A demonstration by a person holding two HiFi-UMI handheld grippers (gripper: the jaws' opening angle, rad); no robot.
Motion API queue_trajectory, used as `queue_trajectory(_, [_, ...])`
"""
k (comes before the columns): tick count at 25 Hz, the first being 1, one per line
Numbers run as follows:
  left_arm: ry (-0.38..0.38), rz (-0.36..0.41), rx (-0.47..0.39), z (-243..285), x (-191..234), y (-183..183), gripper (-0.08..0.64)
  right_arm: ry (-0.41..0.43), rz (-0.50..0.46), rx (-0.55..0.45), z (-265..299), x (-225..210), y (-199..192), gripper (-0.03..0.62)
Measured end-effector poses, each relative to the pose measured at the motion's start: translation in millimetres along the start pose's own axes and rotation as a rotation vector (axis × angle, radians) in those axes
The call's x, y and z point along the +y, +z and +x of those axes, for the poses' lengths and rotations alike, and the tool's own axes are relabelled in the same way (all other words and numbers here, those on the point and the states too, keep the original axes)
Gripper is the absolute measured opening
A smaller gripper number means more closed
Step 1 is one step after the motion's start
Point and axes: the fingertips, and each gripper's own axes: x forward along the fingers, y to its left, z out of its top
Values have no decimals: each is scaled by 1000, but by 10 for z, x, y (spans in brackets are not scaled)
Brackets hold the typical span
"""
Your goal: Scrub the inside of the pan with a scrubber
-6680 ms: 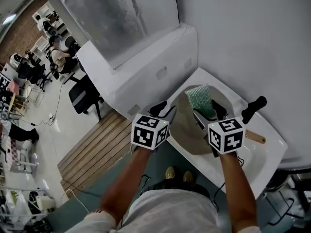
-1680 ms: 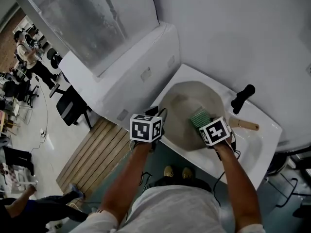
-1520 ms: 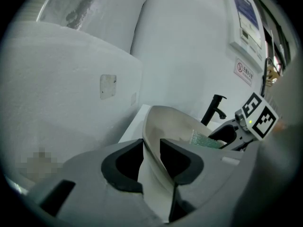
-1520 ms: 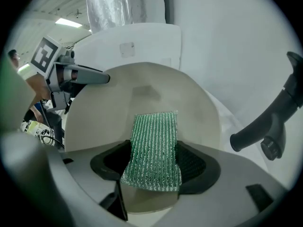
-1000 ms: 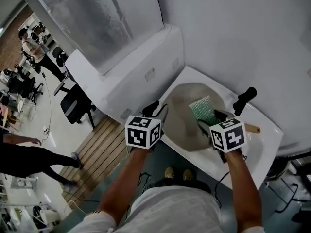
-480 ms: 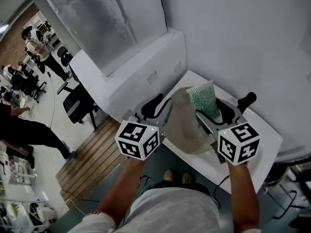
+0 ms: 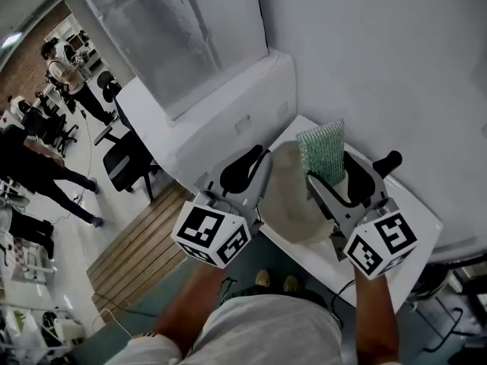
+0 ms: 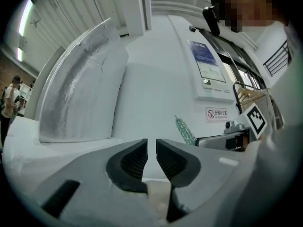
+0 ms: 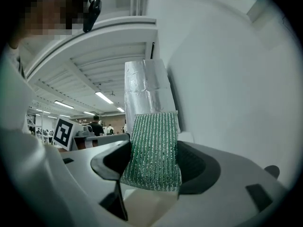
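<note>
**A:** Where's the scrubber (image 7: 322,152)?

**B:** Pinched in the right tongs (image 7: 338,169), over the pan's (image 7: 289,196) far rim. Only the head view shows the pan, which lies in the sink (image 7: 415,204).

**A:** Which way does it point?

**B:** Its long axis runs on from the jaws, with the free end past the pan, toward the wall. The right gripper view shows its broad green face (image 9: 154,150), the left one a thin edge (image 8: 185,131).

**A:** Left tongs (image 7: 255,166)?

**B:** Beside the pan's left rim. The jaws have just been closing to a narrow gap, with nothing between them.
</note>
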Motion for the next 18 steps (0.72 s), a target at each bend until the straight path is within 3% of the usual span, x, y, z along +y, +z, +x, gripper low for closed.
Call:
queue_trajectory(11, [-18, 13, -75, -112, -246, 200, 25, 41, 4, -157, -182, 163, 243, 304])
queue_trajectory(18, [-20, 29, -103, -180, -338, 298, 17, 50, -3, -199, -282, 241, 317, 304])
